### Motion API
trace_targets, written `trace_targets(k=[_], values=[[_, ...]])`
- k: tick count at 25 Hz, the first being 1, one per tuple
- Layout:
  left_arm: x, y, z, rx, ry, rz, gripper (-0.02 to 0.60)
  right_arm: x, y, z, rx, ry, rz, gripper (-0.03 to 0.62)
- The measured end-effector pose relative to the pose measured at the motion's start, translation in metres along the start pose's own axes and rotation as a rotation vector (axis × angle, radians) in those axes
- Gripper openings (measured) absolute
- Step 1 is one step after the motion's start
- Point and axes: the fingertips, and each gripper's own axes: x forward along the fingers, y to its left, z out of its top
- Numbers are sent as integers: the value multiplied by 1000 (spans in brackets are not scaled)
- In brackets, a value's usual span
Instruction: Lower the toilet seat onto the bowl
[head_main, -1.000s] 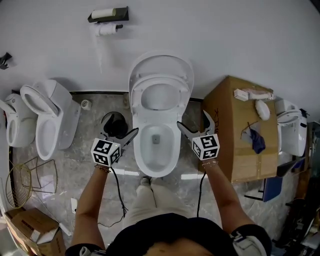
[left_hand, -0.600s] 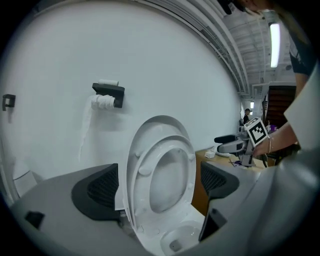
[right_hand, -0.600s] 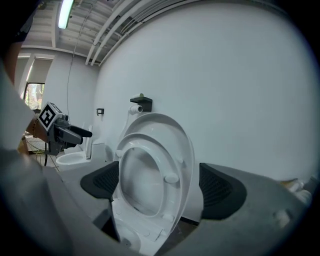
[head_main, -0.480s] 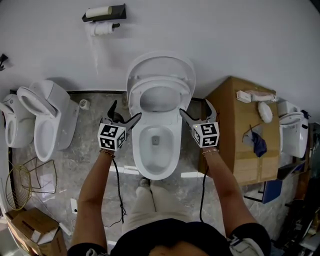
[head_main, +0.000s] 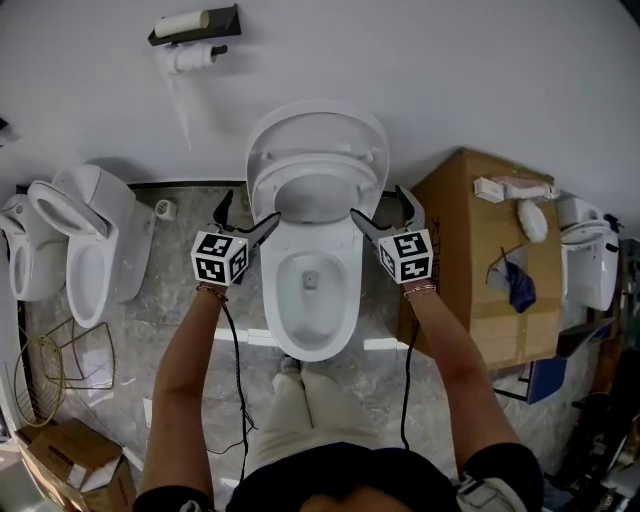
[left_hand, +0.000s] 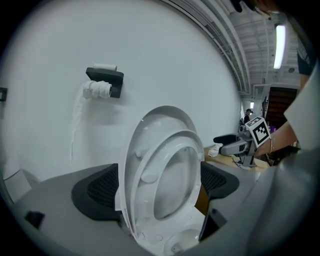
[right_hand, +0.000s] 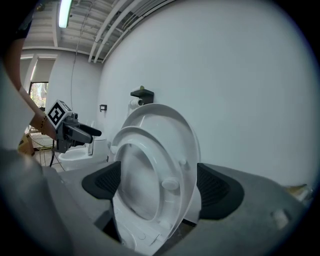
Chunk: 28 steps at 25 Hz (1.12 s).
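A white toilet stands against the wall, its bowl (head_main: 310, 290) uncovered. The seat ring (head_main: 315, 190) and the lid (head_main: 318, 135) behind it stand raised; the ring leans a little off the lid. My left gripper (head_main: 248, 216) is open at the seat's left edge, and my right gripper (head_main: 380, 208) is open at its right edge. In the left gripper view the seat (left_hand: 172, 175) and lid (left_hand: 150, 135) stand between that gripper's (left_hand: 157, 186) dark pads. In the right gripper view the seat (right_hand: 132, 170) and lid (right_hand: 177, 130) likewise fill the gap of that gripper (right_hand: 160, 185). Whether any pad touches cannot be told.
A toilet paper holder (head_main: 190, 25) hangs on the wall at upper left. A second toilet (head_main: 85, 240) stands at the left, a big cardboard box (head_main: 480, 270) close at the right, another toilet (head_main: 590, 260) beyond it. A wire basket (head_main: 40, 365) sits on the floor at lower left.
Both grippers have moved forward from beside the bowl to the two sides of the raised seat. The seat and lid stay upright.
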Motion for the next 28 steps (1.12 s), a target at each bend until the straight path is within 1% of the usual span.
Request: trace_targets(k=[5, 9, 16, 19, 26, 28], values=[[14, 4, 1, 15, 10, -22, 509, 11, 0, -1, -13, 0, 24, 476], [27, 7, 2, 32, 18, -46, 509, 21, -6, 0, -15, -3, 20, 476], [44, 13, 3, 2, 18, -68, 509, 35, -11, 0, -5, -6, 34, 471], [53, 16, 3, -3, 21, -81, 509, 42, -15, 0, 19, -8, 31, 458], [66, 11, -7, 32, 75, -122, 506, 51, -21, -1, 10, -5, 30, 290], [68, 9, -11, 41, 87, -128, 489, 53, -23, -4, 16, 0, 21, 241]])
